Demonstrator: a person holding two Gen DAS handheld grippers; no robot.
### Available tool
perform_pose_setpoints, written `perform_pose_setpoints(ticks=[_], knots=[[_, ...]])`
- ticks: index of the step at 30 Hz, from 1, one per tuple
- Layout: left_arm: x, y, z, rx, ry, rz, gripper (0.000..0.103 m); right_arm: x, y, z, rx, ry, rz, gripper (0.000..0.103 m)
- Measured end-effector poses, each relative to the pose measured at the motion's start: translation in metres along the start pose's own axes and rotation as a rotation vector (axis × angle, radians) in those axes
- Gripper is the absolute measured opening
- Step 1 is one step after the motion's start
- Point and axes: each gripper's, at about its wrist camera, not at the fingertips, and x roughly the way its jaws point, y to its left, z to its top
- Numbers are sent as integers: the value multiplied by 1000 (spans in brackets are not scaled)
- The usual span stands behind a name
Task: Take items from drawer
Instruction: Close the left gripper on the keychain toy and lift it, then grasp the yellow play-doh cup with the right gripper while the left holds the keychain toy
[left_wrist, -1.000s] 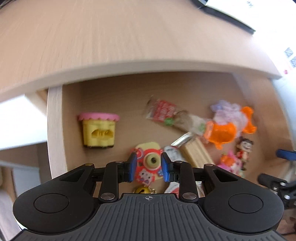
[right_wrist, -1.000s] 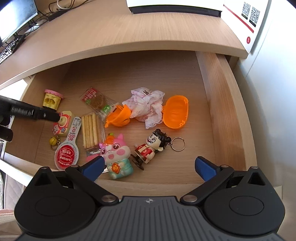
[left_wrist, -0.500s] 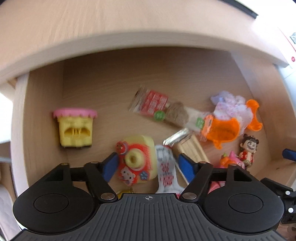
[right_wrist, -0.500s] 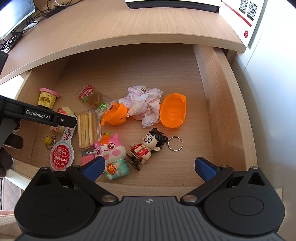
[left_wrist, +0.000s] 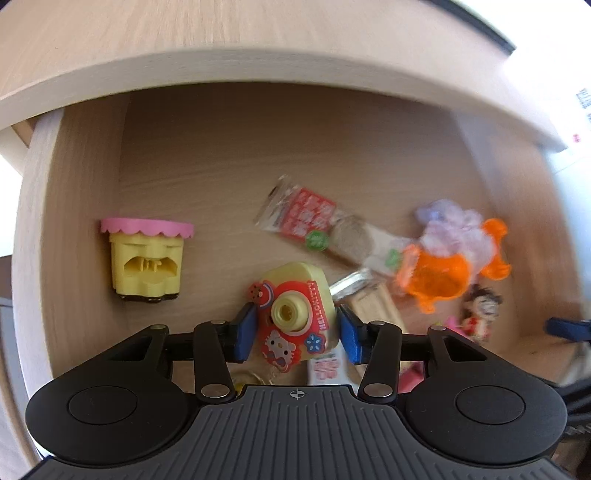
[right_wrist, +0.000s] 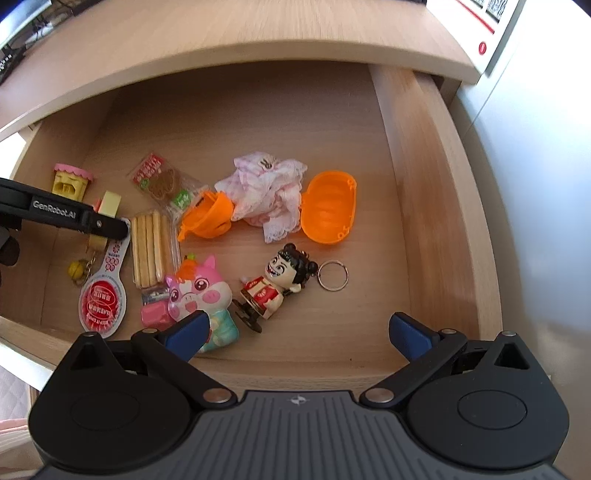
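The wooden drawer (right_wrist: 436, 221) stands pulled out with small items in it. My left gripper (left_wrist: 297, 336) points down at a yellow and red toy camera (left_wrist: 295, 314). Its jaws are closing, and the blue pads lie against the camera's two sides. In the right wrist view one finger (right_wrist: 66, 214) of that gripper crosses the drawer's left end, with the toy camera (right_wrist: 110, 202) tipped up on edge beside it. My right gripper (right_wrist: 295, 332) hangs open over the drawer's front wall. It holds nothing and sits just above a pink pig toy (right_wrist: 199, 295).
A yellow mould with a pink lid (left_wrist: 146, 258) stands left of the camera. A snack packet (left_wrist: 306, 218), a pack of biscuit sticks (right_wrist: 149, 251), a spoon-shaped packet (right_wrist: 101, 299), orange pumpkin halves (right_wrist: 328, 206), a pink cloth (right_wrist: 269, 188) and a figurine keychain (right_wrist: 280, 284) lie around. The desk top (right_wrist: 221, 37) overhangs the drawer's back.
The left jaws went from narrow to wide, then came in around the toy camera, which now stands tipped up. The right gripper stayed open and barely moved.
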Motion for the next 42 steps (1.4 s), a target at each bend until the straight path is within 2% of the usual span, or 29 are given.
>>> perform_pose_setpoints(ticks=[4,6,7,9,11,14,17,19,21,23,25,27,30,32,34,35,38,42], knots=[[-39,2,-21,-29,-86,-75,51,5,-1,8,-7,65,22,103],[-62,1,-32,-42,-136,-92,51,14,-9,14,13,117,74,103],[-74,3,-40,-51,-159,-94,51,15,-8,17,15,130,58,102],[-95,7,-56,-86,-193,-100,51,7,2,24,-30,83,-3,93],[-110,12,-69,-121,-211,-97,51,-9,29,29,-206,-55,6,91],[-129,9,-76,-147,-220,-86,51,-22,72,42,-404,-212,179,91],[-140,11,-83,-159,-213,-72,51,-16,118,59,-595,-300,351,92],[-135,8,-88,-170,-191,-8,51,-3,144,68,-707,-324,414,90],[-134,13,-90,-206,-162,-14,51,14,164,77,-767,-317,456,87],[-133,11,-90,-216,-149,5,51,31,177,85,-797,-293,482,77],[-135,10,-88,-215,-143,16,51,44,187,88,-808,-285,502,72],[-138,11,-88,-213,-141,30,51,53,195,89,-832,-294,510,71],[-140,15,-89,-209,-135,50,51,61,207,80,-856,-342,480,66],[-140,17,-90,-200,-128,51,51,64,215,79,-865,-325,459,53],[-141,13,-90,-167,-130,40,51,54,217,77,-854,-307,427,48],[-141,11,-89,-146,-133,29,51,44,213,75,-824,-302,422,44],[-143,6,-85,-93,-156,-26,51,1,182,60,-660,-332,380,42],[-149,-11,-50,-37,-244,-141,51,-58,119,39,-427,-425,273,42]])
